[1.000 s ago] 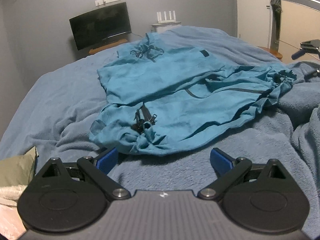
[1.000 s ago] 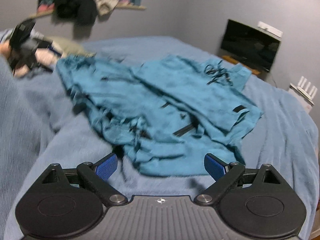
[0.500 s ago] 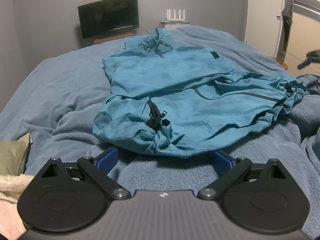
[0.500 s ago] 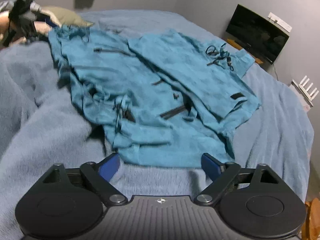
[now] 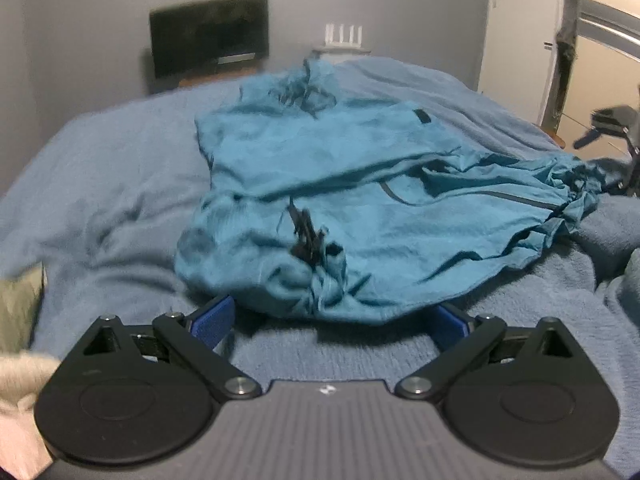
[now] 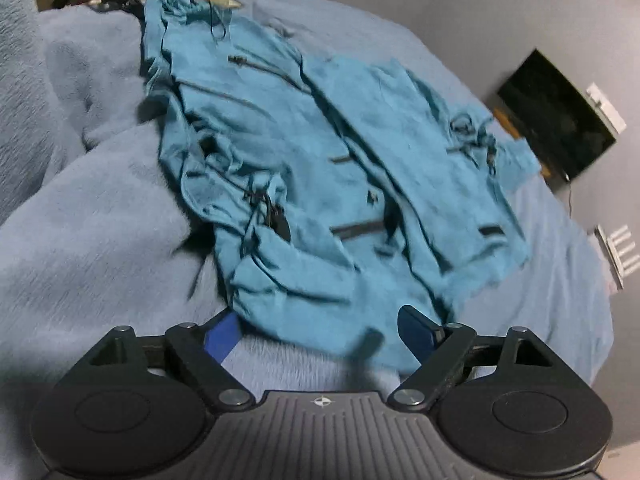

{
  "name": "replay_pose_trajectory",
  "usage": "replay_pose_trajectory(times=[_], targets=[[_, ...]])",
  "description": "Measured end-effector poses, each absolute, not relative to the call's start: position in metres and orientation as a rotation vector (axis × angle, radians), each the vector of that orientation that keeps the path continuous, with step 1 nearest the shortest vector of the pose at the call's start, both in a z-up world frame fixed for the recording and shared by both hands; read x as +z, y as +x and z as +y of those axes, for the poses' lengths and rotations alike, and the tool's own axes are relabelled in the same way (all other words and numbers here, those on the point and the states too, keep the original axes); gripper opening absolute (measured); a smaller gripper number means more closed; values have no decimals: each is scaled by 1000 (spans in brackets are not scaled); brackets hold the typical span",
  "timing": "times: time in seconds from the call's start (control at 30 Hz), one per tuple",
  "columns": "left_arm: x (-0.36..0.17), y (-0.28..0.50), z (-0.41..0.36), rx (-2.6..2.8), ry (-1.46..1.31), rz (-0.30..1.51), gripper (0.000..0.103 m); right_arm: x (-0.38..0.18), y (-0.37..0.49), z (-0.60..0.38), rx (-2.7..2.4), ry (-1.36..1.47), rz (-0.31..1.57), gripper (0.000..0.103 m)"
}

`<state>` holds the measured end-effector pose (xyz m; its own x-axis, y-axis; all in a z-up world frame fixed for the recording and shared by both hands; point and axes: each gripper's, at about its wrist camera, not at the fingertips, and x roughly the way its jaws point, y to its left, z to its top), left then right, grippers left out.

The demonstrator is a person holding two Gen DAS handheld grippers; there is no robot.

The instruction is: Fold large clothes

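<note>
Across the middle of both views a crumpled teal jacket (image 5: 360, 208) lies on the blue-blanketed bed (image 5: 100, 184). My left jaws (image 5: 328, 318) gape wide at its near hem, gripping nothing; my right jaws (image 6: 320, 330), just narrowed slightly, stand wide astride its lower edge, unclamped

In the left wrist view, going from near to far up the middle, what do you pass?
Left gripper with blue-padded fingers → grey-blue fleece blanket → crumpled teal jacket → white router with upright antennas by the grey wall.
</note>
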<state>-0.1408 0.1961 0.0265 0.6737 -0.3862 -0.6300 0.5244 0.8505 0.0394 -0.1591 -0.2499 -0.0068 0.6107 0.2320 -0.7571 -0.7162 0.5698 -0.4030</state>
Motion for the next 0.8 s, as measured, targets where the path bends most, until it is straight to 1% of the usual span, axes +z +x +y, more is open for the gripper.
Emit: replay_pose_trajectory(times=[0.03, 0.07, 0.1, 0.13, 0.23, 0.3, 0.33, 0.37, 0.43, 0.47, 0.53, 0.57, 0.63, 0.8], targets=[[27, -141, 191, -504, 261, 618, 101, -9, -154, -248, 625, -760, 701, 82], [27, -142, 186, -488, 305, 580, 101, -11, -149, -247, 634, -748, 700, 70], [26, -143, 179, -471, 364, 541, 101, -12, -144, -245, 647, -741, 701, 60], [25, -143, 173, -466, 413, 511, 101, -13, -140, -242, 654, -736, 698, 47], [22, -140, 164, -508, 479, 457, 101, -13, -130, -242, 638, -714, 655, 36], [21, -134, 163, -537, 477, 457, 101, -8, -123, -245, 642, -660, 627, 33], [20, -129, 164, -554, 467, 470, 96, -7, -121, -247, 640, -636, 621, 29], [19, -123, 166, -574, 451, 485, 79, -5, -118, -249, 639, -613, 617, 27], [17, -111, 168, -575, 420, 522, 62, 1, -112, -254, 629, -549, 602, 24], [18, -105, 170, -574, 383, 531, 49, 4, -107, -257, 620, -508, 593, 22], [23, -94, 171, -556, 304, 524, 36, 12, -94, -264, 592, -408, 560, 20], [28, -88, 170, -534, 278, 514, 33, 17, -85, -267, 569, -343, 536, 19], [37, -76, 163, -487, 242, 495, 31, 24, -64, -273, 507, -220, 492, 17], [60, -25, 141, -349, 201, 443, 30, 35, 4, -282, 289, 73, 426, 17]])
